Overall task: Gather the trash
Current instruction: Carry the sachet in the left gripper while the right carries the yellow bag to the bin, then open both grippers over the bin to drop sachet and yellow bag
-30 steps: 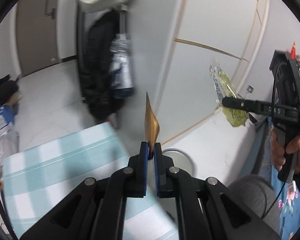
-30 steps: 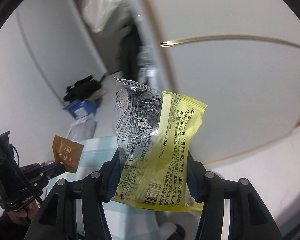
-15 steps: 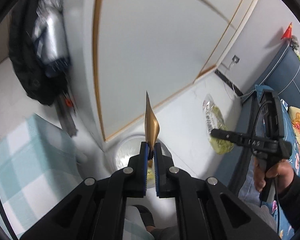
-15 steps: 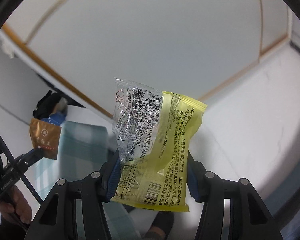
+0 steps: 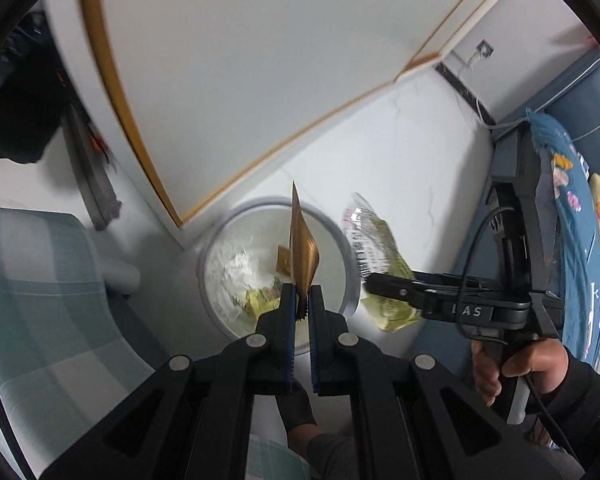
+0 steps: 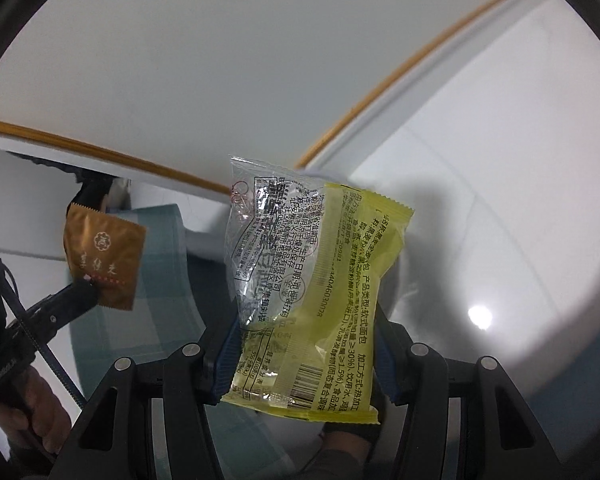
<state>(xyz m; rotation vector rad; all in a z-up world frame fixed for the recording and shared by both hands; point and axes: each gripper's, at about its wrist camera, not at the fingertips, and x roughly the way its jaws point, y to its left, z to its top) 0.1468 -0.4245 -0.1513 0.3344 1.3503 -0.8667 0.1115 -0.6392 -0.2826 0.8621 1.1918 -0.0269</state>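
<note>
White floor by the wardrobe holds the round bin, with the left gripper pinching a brown sachet above it and the right gripper clamping a yellow wrapper beside its rim, so releasing there could drop it outside.

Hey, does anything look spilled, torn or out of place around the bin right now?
Nothing stands out. The bin stands upright with trash inside, none visible on the floor around it. The brown sachet and the yellow wrapper are each held in tongs, not dropped.
</note>
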